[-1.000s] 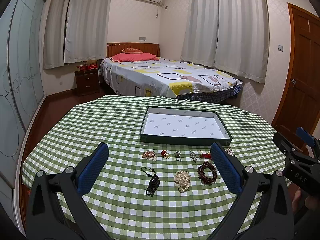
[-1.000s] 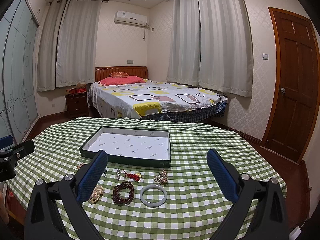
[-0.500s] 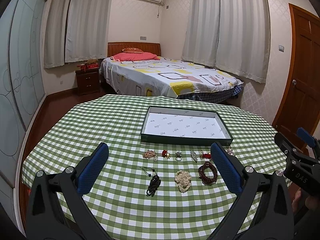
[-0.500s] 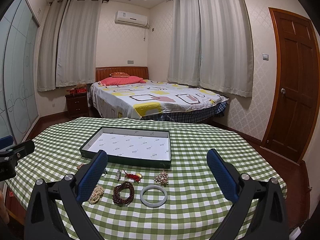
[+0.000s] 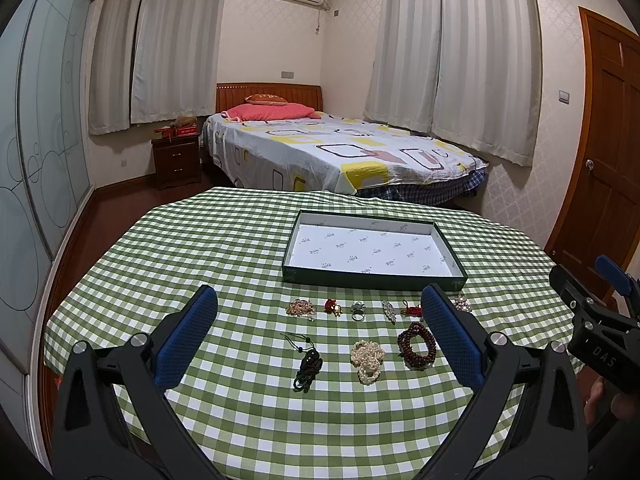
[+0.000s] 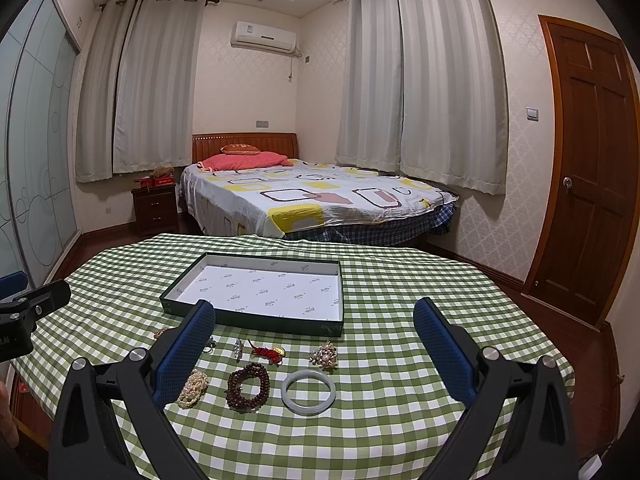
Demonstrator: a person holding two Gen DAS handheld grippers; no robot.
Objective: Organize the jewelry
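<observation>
Tray (image 5: 372, 276) rectangular, paper-lined | bangle (image 6: 308, 392) smooth | both hand-held grippers wide, empty

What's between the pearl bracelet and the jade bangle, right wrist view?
The dark red wooden bead bracelet lies between the pearl bracelet and the jade bangle, apart from both, in the right wrist view.

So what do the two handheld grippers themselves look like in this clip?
Both match: the left gripper and right gripper have black angular plastic frames with silver bolt heads and two long fingers faced with textured blue pads. Seen from the left camera, the right gripper's body carries white "DAS" lettering. No cables or sleeves show.
</observation>
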